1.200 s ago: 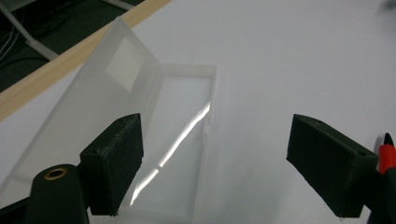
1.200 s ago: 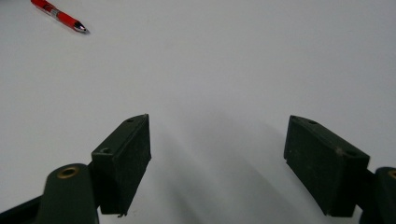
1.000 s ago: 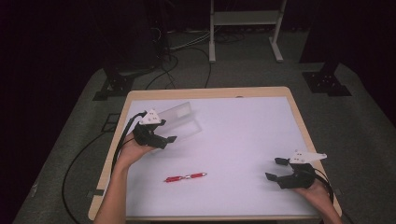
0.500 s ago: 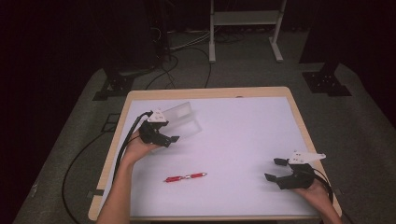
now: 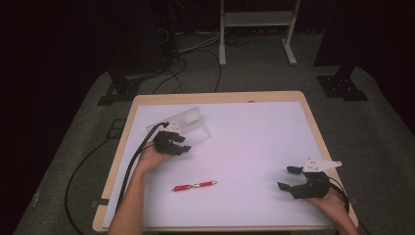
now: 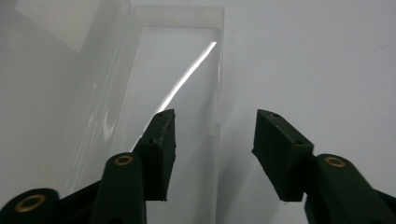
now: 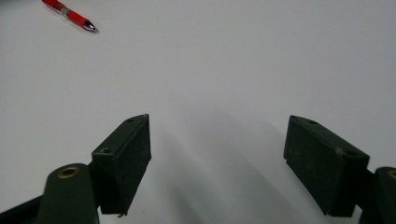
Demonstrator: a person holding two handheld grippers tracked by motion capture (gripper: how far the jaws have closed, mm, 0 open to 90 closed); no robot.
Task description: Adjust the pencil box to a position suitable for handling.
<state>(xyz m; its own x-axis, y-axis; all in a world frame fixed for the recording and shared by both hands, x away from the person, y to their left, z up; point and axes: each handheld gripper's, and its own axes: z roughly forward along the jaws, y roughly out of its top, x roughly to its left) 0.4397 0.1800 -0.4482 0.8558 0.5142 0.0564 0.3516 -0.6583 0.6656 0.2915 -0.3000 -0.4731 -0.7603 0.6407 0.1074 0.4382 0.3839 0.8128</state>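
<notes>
Tongs (image 6: 212, 140) apart, straddling clear box (image 6: 187, 93) edge.

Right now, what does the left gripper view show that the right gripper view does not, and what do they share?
The left gripper view has the clear plastic case, lying open, with one wall of it between that gripper's open jaws. The right gripper view has the red pen lying far ahead of its gripper, whose open jaws hold nothing. Both show black jaws over the white table top.

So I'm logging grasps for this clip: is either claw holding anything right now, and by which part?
Nothing is held. The left claw is open, with one wall of the clear box between its jaws but not clamped. The right claw is open over bare table.
</notes>
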